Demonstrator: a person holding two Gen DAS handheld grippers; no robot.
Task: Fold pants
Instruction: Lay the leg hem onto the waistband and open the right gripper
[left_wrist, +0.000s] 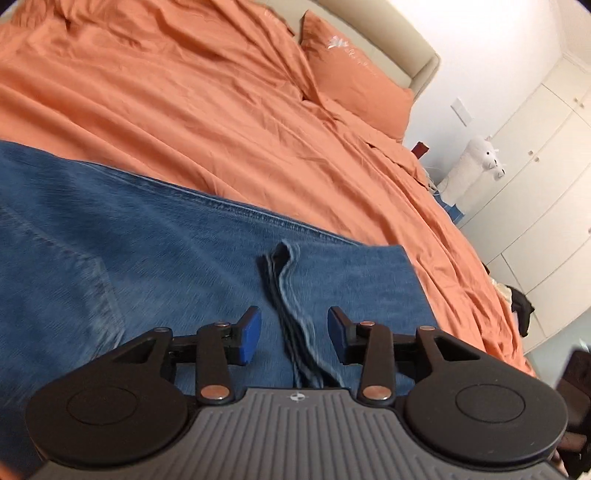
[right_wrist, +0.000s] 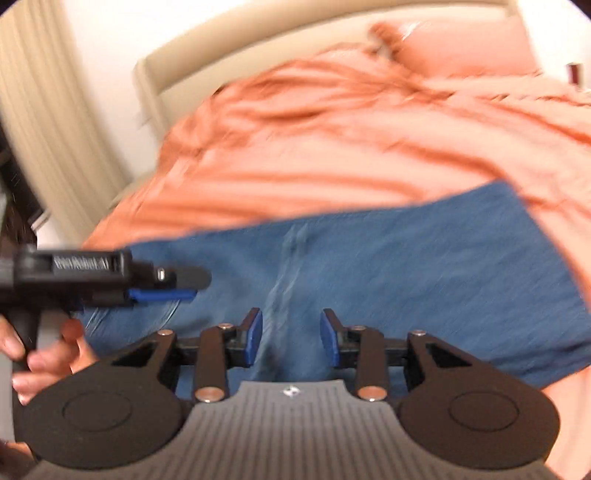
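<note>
Blue denim pants (left_wrist: 147, 240) lie flat on an orange bed cover (left_wrist: 184, 110). A raised ridge of stacked denim edges (left_wrist: 291, 314) runs toward the camera. My left gripper (left_wrist: 294, 332) straddles this ridge with its blue pads (left_wrist: 251, 332) apart and not pressing on it. The right wrist view is blurred. It shows the pants (right_wrist: 424, 266) and my right gripper (right_wrist: 291, 336) open just above the cloth, with a pale crease (right_wrist: 284, 288) ahead of the gap. The left gripper (right_wrist: 195, 286) appears side-on at the left, held by a hand (right_wrist: 55, 350).
An orange pillow (left_wrist: 354, 74) and a beige headboard (left_wrist: 421, 66) lie at the far end of the bed. A white plush toy (left_wrist: 476, 162) and white wardrobe doors (left_wrist: 546, 166) stand beyond the bed's right edge. A beige curtain (right_wrist: 48, 92) hangs at the left.
</note>
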